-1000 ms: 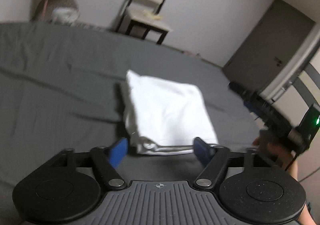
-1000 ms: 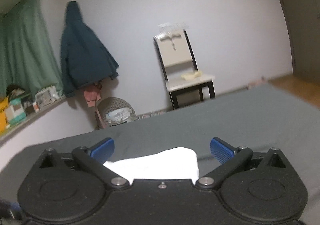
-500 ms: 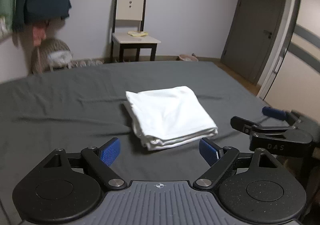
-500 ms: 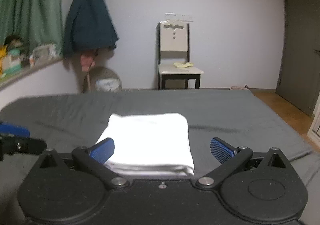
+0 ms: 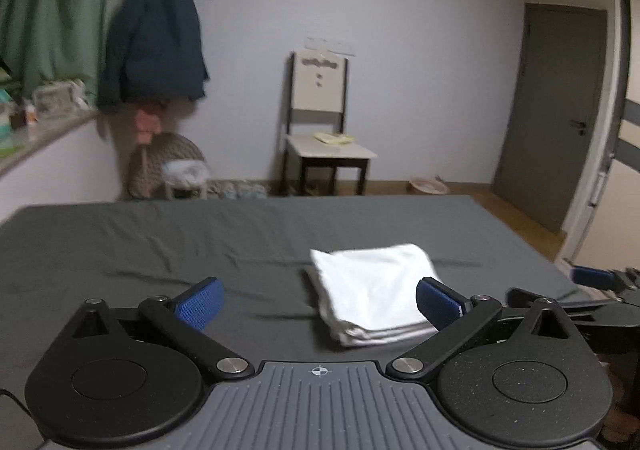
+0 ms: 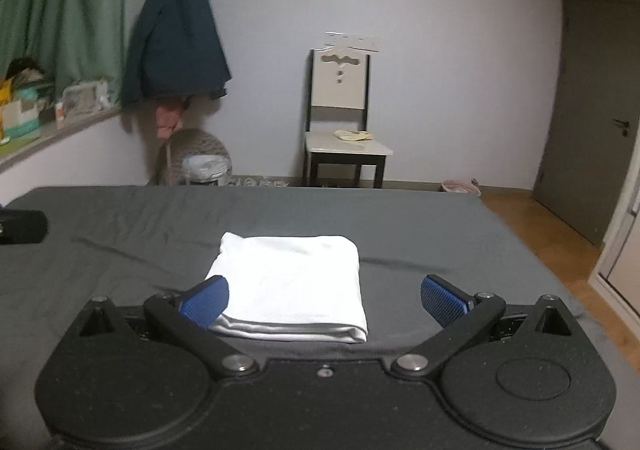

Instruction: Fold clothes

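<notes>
A white garment [image 6: 292,282], folded into a neat rectangle, lies on the dark grey bed sheet [image 6: 120,250]. In the left wrist view it lies [image 5: 372,286] ahead and to the right. My left gripper [image 5: 318,304] is open and empty, held above the sheet, short of the garment. My right gripper [image 6: 324,300] is open and empty, held just in front of the garment's near edge. The right gripper's blue fingertip [image 5: 592,276] shows at the right edge of the left wrist view.
A chair [image 6: 344,122] with a yellow cloth on its seat stands at the far wall. A dark jacket [image 6: 176,38] hangs at the left, above a wicker basket [image 6: 196,160]. A door [image 6: 592,122] is at the right. A cluttered shelf [image 6: 48,110] runs under green curtains.
Both grippers have pulled back and risen from the folded garment, and their views have levelled out. The left gripper has swung left, so the garment now sits right of its centre.
</notes>
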`<state>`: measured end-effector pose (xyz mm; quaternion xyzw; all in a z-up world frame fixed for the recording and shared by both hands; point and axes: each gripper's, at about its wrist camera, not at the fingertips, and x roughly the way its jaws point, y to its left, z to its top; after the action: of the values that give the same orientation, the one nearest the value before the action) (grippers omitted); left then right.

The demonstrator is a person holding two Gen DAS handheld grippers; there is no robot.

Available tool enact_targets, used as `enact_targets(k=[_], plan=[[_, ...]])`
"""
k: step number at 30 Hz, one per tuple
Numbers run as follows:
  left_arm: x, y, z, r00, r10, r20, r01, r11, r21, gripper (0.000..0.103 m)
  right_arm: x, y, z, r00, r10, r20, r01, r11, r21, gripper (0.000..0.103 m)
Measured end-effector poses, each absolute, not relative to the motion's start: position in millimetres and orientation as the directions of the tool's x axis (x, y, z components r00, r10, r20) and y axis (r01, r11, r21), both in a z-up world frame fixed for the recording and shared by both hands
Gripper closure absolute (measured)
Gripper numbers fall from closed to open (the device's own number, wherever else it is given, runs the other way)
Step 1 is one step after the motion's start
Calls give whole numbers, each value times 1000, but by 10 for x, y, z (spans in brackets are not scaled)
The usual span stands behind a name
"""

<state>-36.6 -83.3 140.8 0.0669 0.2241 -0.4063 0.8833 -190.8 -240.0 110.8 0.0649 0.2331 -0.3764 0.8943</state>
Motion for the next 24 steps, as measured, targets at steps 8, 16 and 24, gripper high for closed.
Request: enact_targets(k=[8,16,24], plan=[[-454,-1022,1438,605,-655,-452,754,653,63,0,-1921,-2461,1117,622,-613,-487,693,721,-22,0],[-598,-1297,1412,541,-589,-601,802,576,157,0,-1957,-2528,1233,584,-625,-519,731,682,1,0],[-539,-1532,1094,394,-507,-767,837,542,71,0,-1836,-2790,711,452,-594,-665,741,665,-91,0]])
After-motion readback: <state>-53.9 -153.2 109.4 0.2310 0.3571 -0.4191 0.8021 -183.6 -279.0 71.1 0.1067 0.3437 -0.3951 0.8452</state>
